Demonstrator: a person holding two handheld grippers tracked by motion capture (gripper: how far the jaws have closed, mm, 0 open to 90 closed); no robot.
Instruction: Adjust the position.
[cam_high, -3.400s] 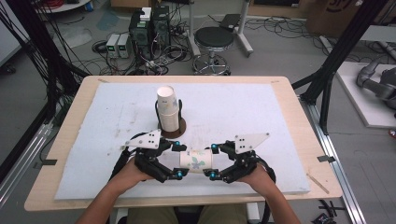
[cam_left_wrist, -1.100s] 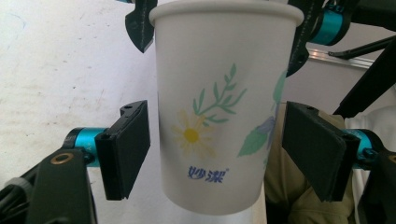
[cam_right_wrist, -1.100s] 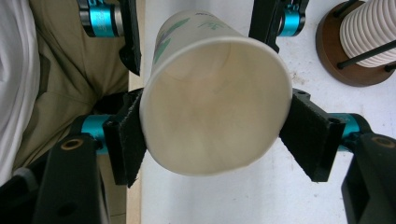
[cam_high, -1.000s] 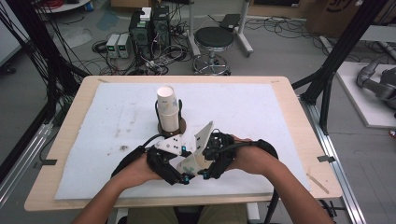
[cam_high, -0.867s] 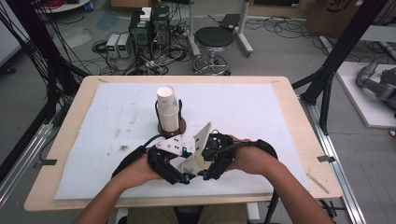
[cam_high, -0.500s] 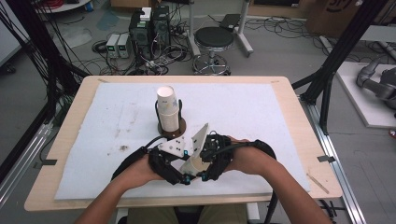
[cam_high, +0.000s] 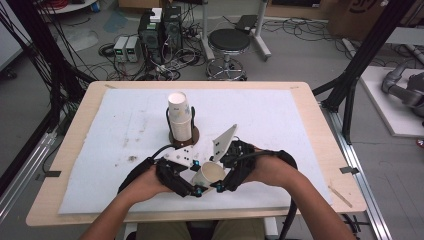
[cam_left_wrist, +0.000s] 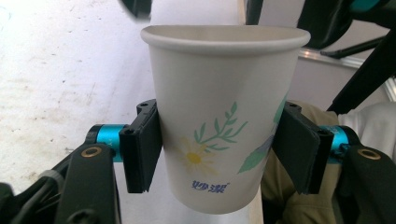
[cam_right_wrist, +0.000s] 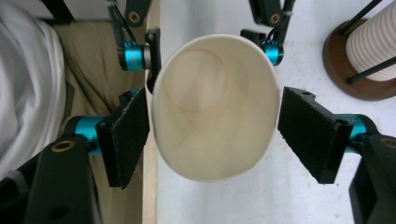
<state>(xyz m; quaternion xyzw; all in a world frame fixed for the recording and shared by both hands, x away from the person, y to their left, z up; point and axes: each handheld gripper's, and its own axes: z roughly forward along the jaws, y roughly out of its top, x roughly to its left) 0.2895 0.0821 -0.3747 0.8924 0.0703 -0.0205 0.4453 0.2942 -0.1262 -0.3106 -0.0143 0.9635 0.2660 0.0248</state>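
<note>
A floral paper cup (cam_left_wrist: 224, 130) sits clamped between the black pads of the left tool (cam_left_wrist: 224, 154), which press on both sides of its wall. In the high view the cup is held above the near middle of the white-covered tabletop (cam_high: 310, 120). The right tool (cam_right_wrist: 215, 135) faces the cup's open mouth; its left pad touches the rim, while the right pad stands just clear of it. A stack of paper cups (cam_high: 179, 117) stands in a wooden holder (cam_high: 193, 137) just beyond.
</note>
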